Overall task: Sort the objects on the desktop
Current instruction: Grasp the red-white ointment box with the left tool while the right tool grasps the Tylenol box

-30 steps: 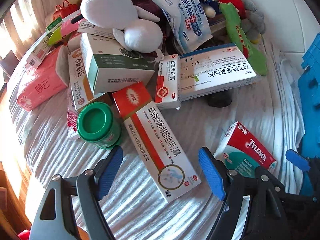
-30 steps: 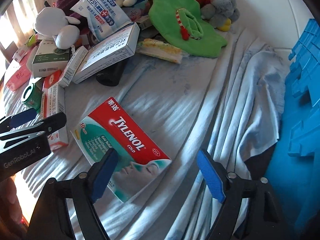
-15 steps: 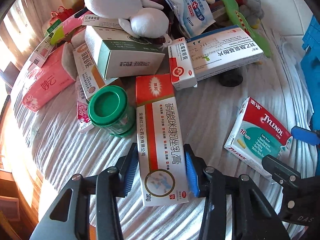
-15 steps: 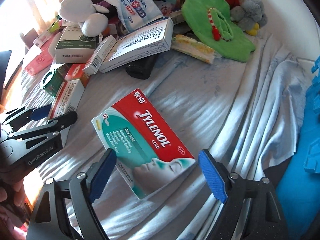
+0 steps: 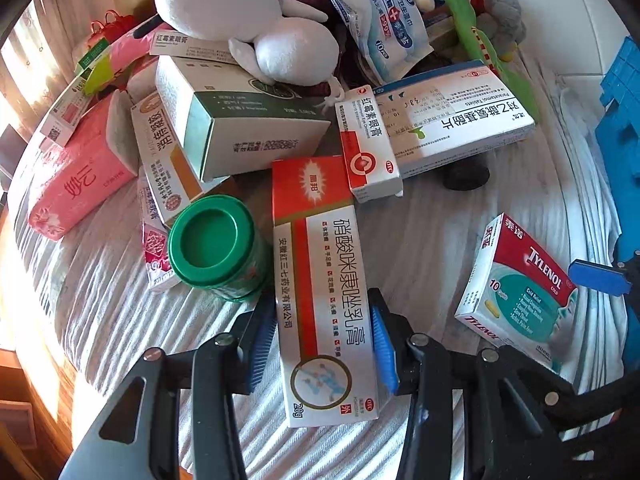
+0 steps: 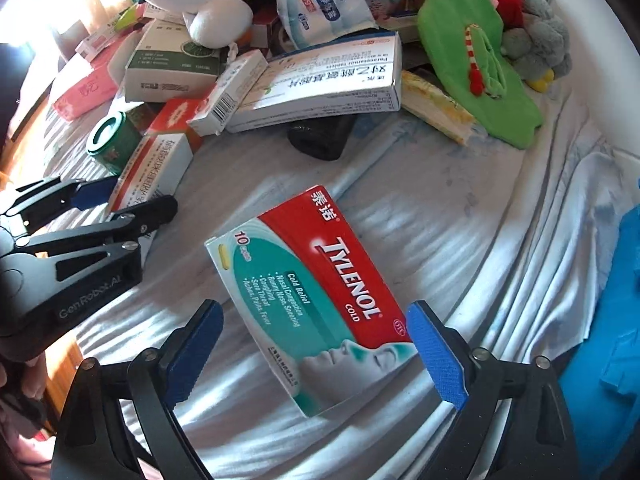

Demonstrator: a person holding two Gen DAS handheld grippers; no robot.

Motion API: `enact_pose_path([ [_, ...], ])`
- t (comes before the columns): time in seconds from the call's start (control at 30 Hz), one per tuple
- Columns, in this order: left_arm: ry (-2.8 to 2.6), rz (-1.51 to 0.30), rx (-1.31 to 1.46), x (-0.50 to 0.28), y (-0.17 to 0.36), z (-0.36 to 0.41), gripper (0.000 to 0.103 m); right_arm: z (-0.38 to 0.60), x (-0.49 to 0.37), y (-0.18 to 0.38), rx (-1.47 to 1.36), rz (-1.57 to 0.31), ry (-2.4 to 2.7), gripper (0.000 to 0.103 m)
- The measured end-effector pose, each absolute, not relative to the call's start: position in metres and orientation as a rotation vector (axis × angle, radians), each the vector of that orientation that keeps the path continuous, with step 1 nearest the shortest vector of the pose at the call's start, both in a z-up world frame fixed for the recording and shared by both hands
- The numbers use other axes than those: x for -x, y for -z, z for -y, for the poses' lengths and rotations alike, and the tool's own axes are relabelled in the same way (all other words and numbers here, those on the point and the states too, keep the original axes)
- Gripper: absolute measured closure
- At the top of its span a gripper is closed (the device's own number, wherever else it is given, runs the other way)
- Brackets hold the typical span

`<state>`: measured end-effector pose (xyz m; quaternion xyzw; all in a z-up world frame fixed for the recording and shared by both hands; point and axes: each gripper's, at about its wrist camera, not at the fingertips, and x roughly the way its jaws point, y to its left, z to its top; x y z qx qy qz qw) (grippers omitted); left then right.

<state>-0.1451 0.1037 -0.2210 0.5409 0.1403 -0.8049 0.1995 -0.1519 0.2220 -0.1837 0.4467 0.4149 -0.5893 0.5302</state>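
Two boxes, two claws
Left gripper [image 5: 322,344] clamps the red-white box [image 5: 320,280], lower centre; right gripper [image 6: 316,354] is opening astride the Tylenol box [image 6: 312,300].

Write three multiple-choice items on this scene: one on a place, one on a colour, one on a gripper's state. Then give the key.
1. The green-lidded jar stands where?
A. beside the long red-and-white box
B. on the Tylenol box
C. on the white plush toy

2. The gripper pads are:
A. red
B. blue
C. yellow

3. The left gripper is:
A. wide open over bare cloth
B. shut on the long red-and-white box
C. holding the jar

Key: A, jar and box sit side by side; B, both pads show blue; B, pads press the box's sides.
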Motion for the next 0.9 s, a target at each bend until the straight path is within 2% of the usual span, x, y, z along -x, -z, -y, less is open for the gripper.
enact_pose_path([
  [0.17, 2.266, -0.39, -1.532, 0.135, 0.222, -0.107, 0.061, -0.214, 0.157, 0.184, -1.104, -0.965, 1.446, 0.02],
  [0.27, 2.265, -0.391, -1.544, 0.129, 0.222, -0.108, 0.06, -0.211, 0.153, 0.179, -1.144, -0.918, 1.419, 0.021],
  [0.33, 2.261, -0.386, -1.545, 0.127, 0.223, -0.109, 0.06, -0.209, 0.152, 0.178, -1.169, -0.887, 1.412, 0.02],
  [0.47, 2.257, -0.374, -1.551, 0.126, 0.225, -0.113, 0.06, -0.203, 0.15, 0.185, -1.181, -0.947, 1.406, 0.007],
  [0.53, 2.268, -0.365, -1.544, 0.125, 0.226, -0.117, 0.06, -0.202, 0.152, 0.188, -1.19, -0.958, 1.4, 0.006],
  [0.57, 2.275, -0.36, -1.54, 0.124, 0.226, -0.119, 0.06, -0.201, 0.154, 0.189, -1.194, -0.962, 1.399, 0.008],
  [0.6, 2.282, -0.356, -1.541, 0.123, 0.226, -0.121, 0.06, -0.2, 0.154, 0.19, -1.199, -0.965, 1.393, 0.023],
  [0.73, 2.319, -0.346, -1.508, 0.116, 0.217, -0.129, 0.061, -0.198, 0.147, 0.178, -1.125, -0.992, 1.418, 0.024],
  [0.9, 2.393, -0.308, -1.423, 0.111, 0.183, -0.139, 0.062, -0.196, 0.144, 0.135, -1.03, -0.936, 1.467, 0.024],
])
